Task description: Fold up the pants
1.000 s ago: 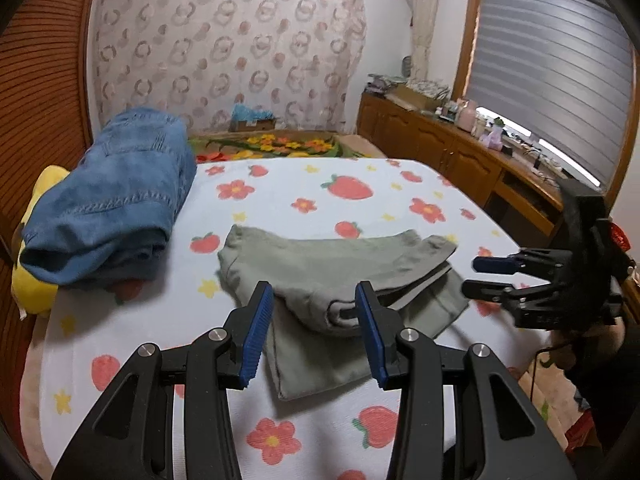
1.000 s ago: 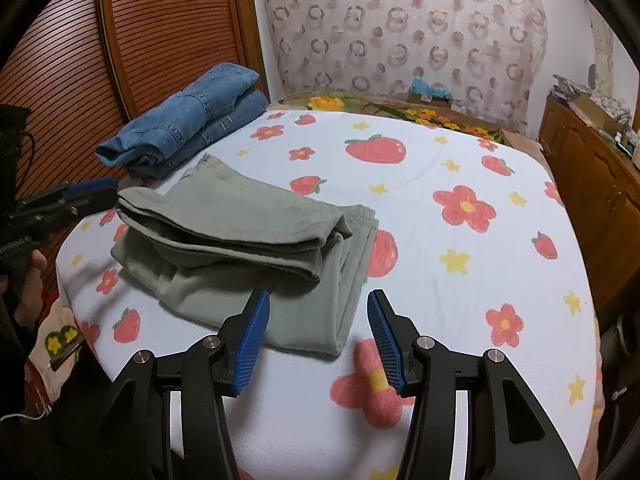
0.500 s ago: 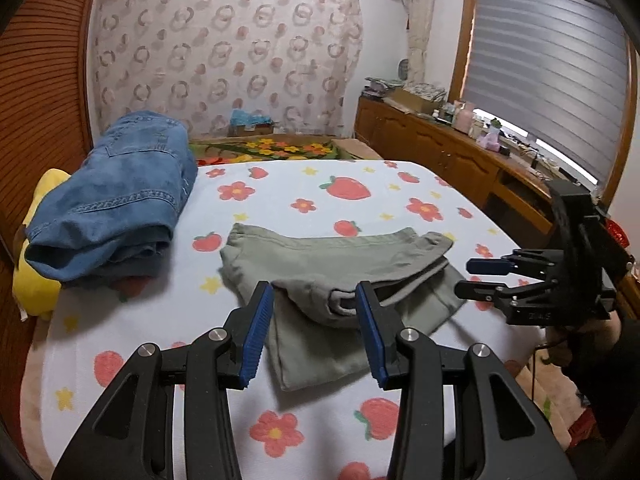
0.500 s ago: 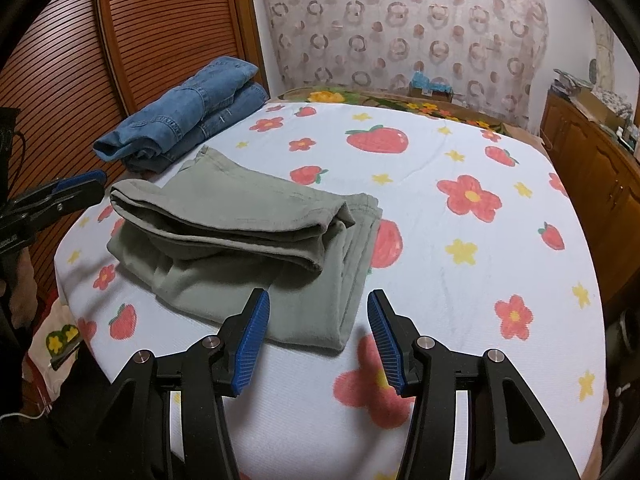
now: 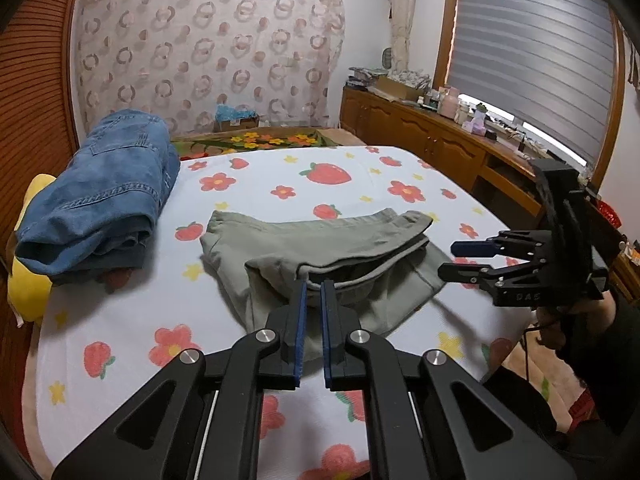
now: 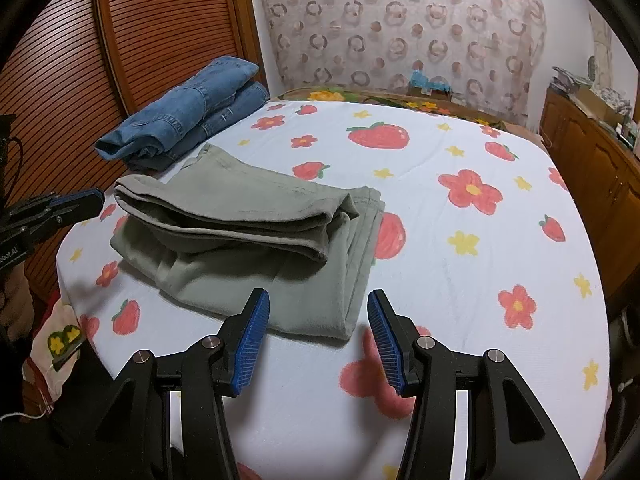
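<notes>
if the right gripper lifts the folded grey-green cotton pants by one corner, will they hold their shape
Probably not. The folded grey-green cotton pants look soft, with loose sagging layers, so they would likely droop and unfold. The cloth looks thick, so likely not slippery for the right gripper.

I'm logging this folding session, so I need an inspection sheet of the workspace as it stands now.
Surface: bed sheet with a strawberry and flower print, smooth.
Job's things: green pants folded, top layer bulging open at the near edge.
Clutter: folded jeans beside the green pants; yellow cushion under them.
Grippers: left hand-held gripper has just closed, shut, nothing between the pads; right hand-held gripper open, hovering at the pants' near corner.
Cables: thin white cable at the bed's edge.
Surroundings: wooden cabinet with small items on top, window blind, patterned curtain.
</notes>
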Available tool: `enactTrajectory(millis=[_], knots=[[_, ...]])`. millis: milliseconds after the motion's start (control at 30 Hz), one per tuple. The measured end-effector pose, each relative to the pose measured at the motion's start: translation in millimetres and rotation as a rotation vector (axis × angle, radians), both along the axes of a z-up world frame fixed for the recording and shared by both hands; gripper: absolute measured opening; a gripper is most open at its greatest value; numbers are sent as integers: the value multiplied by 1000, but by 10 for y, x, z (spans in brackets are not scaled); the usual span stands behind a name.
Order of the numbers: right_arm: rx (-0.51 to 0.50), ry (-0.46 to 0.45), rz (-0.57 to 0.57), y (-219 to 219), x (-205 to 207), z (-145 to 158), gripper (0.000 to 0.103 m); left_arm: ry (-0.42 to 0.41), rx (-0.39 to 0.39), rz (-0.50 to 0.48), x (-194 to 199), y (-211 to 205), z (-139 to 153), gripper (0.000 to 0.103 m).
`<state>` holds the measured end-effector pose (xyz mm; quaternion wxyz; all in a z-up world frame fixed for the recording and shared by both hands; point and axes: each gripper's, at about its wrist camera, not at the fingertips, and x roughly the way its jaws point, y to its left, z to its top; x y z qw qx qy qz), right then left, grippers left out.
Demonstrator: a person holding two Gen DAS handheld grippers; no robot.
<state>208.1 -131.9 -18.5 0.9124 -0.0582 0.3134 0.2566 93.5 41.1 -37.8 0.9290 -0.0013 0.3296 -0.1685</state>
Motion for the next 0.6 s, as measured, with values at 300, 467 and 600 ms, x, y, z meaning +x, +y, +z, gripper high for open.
enactTrajectory(millis=[300,467,600], knots=[[4,0,2,0,-17,-3,53,9,-9,29,48,63,-73,83],[0,-2,7,7,-13,5,53,71,9,8,135,36,-190,83],[-22,-1,14,32,48,31,53,136,12,21,276,58,-303,83]])
